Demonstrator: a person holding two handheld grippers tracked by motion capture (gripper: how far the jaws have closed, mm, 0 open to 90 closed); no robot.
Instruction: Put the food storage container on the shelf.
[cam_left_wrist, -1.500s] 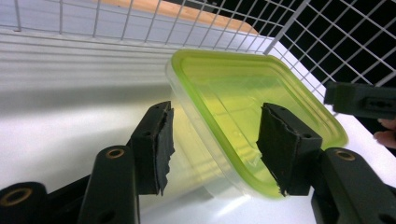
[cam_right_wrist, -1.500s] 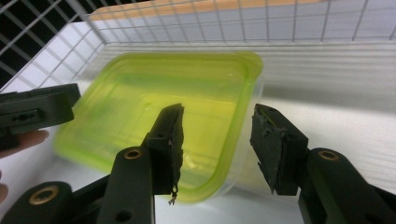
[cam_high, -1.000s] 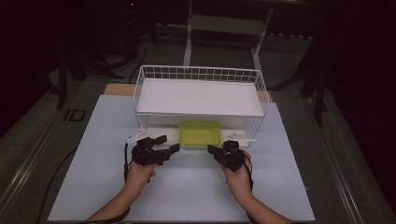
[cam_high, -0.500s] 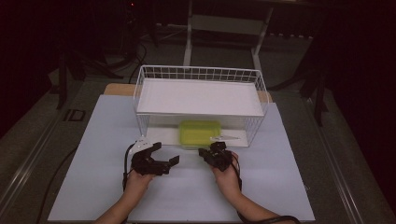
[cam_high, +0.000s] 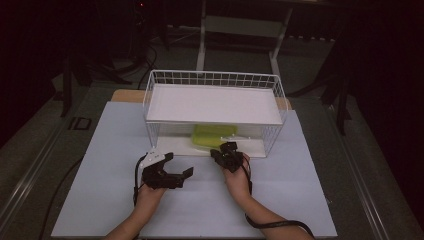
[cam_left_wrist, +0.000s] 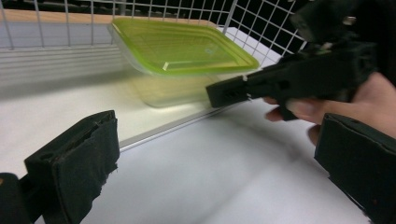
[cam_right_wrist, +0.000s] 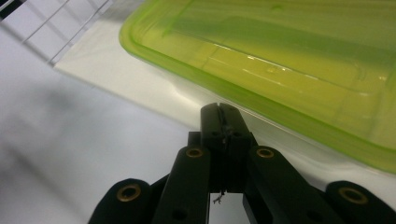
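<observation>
Green lidded container (cam_high: 214, 135) sits on the wire rack's (cam_high: 280, 95) lower shelf — seemingly already placed; right gripper (cam_high: 227, 152) pinched closed at its edge, holding nothing; left gripper (cam_high: 175, 167) spread wide — only withdrawal remains

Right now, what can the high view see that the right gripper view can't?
The high view takes in the whole white wire rack, its top shelf, the left hand-held gripper with jaws apart, and both of the person's hands. The right gripper view shows close up that the right hand-held gripper has its jaws pressed together, just short of the rim. Both show the green container on the rack's lower shelf.
</observation>
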